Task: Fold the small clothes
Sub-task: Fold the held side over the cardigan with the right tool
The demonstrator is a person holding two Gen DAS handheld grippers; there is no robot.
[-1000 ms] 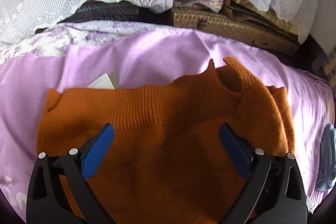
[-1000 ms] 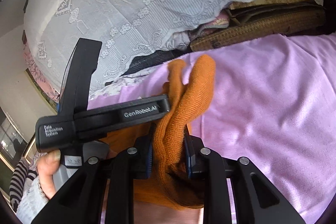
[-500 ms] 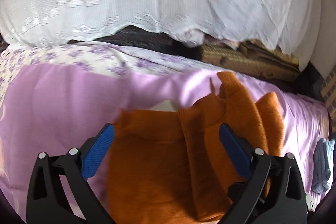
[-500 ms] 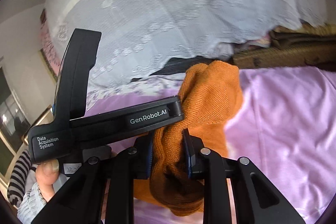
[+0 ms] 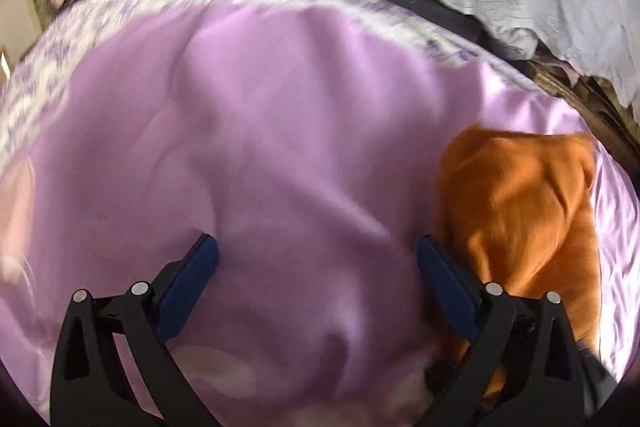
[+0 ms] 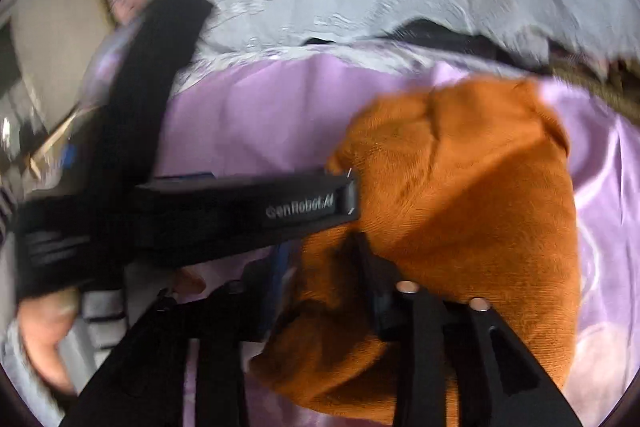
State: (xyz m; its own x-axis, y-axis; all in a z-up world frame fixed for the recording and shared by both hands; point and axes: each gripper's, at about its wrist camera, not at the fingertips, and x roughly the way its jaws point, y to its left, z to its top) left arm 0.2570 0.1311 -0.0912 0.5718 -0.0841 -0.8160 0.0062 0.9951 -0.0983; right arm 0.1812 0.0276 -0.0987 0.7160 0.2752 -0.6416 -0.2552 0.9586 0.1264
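My right gripper (image 6: 332, 291) is clamped on the orange knit garment (image 6: 460, 211), which bulges up at the centre right of the right wrist frame over the lilac sheet (image 6: 256, 115). My left gripper (image 5: 316, 287) has its fingers wide apart, holding nothing, with the bundle at the right of its frame. To fold well I should lower the cloth slowly (the picture is blurred) and keep the edges lined up before letting go.
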